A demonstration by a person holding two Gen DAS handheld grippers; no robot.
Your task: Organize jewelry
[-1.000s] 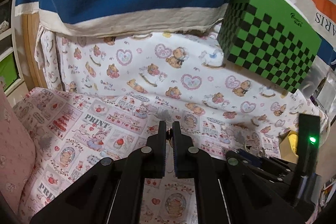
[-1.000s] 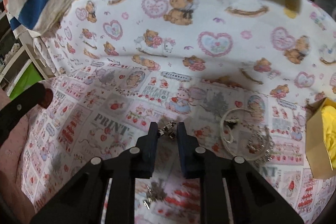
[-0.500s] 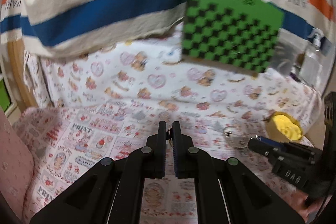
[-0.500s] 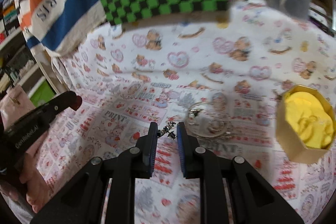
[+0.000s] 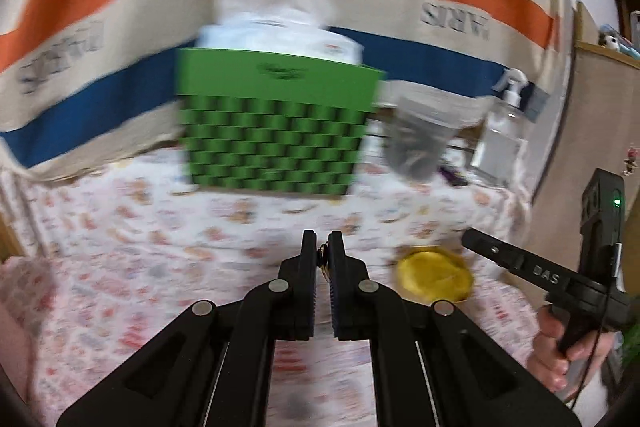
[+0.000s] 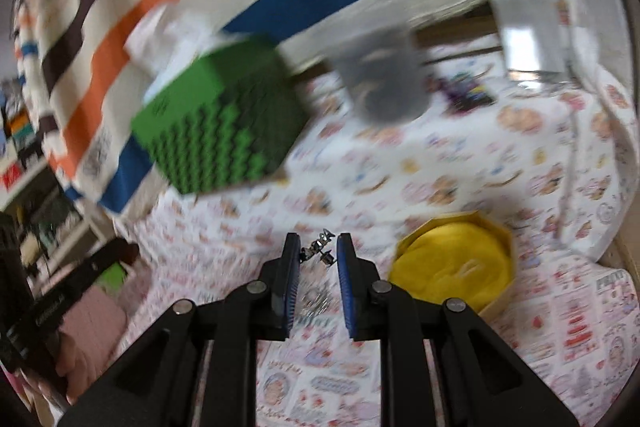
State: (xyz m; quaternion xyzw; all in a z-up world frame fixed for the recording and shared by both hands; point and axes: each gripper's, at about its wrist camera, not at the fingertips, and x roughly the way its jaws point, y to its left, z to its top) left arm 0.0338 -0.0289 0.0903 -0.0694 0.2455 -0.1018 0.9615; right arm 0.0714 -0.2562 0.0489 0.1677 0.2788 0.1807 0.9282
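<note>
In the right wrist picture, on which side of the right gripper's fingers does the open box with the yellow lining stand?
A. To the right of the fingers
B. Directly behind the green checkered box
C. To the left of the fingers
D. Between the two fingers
A: the yellow-lined box stands on the printed cloth to the right of the right gripper, whereas the green checkered box lies far to the upper left.

Silver earring [image 6: 320, 251] apparently pinched; yellow-lined box [image 6: 454, 269] open.
</note>
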